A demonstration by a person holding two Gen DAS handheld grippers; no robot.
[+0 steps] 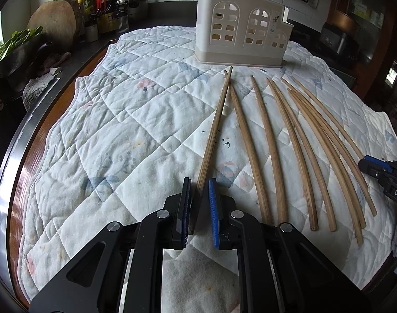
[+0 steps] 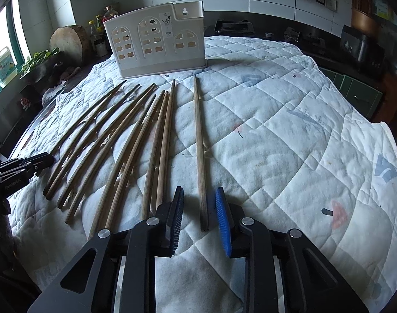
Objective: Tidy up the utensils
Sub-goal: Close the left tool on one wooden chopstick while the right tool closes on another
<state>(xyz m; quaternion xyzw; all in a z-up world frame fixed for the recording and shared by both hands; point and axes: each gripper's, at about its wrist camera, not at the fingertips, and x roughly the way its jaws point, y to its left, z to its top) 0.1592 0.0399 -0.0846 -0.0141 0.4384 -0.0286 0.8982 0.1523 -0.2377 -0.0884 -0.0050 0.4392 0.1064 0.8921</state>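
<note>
Wooden chopsticks (image 1: 274, 143) (light, stiff, slippery) are best gripped near their thick ends: the left gripper (image 1: 199, 208) is clamped on one chopstick (image 1: 214, 135), the right gripper (image 2: 199, 216) narrowly open around another (image 2: 199, 143)

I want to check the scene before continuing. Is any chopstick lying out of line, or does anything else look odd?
Yes. The chopstick between the left gripper fingers slants across its neighbour, crossing it near the white holder. The quilt carries small stains. Nothing looks broken or spilled.
</note>
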